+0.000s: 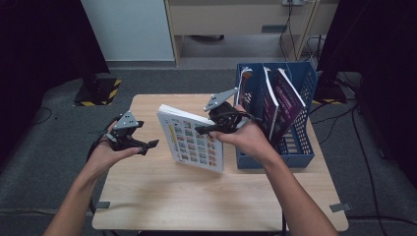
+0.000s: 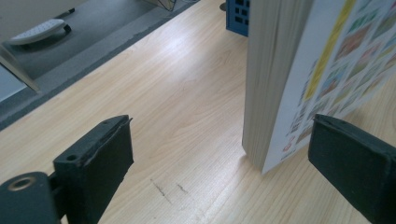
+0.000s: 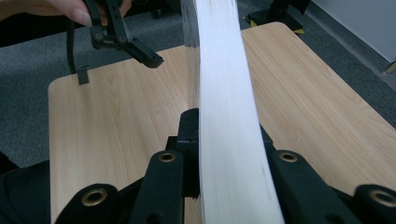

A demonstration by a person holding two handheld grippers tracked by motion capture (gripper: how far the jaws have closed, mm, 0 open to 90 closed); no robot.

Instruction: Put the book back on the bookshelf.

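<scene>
Right tongs (image 1: 204, 129) gripping glossy thick book (image 1: 194, 142)

No print can be read: the book (image 1: 194, 140) cover at table centre carries a yellow strip and rows of small coloured tiles, perhaps captioned, all too blurred in both views

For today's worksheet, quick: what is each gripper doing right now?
Left gripper: open, holding nothing, beside the book.
Right gripper: shut on the book, holding it upright on the table.
</scene>
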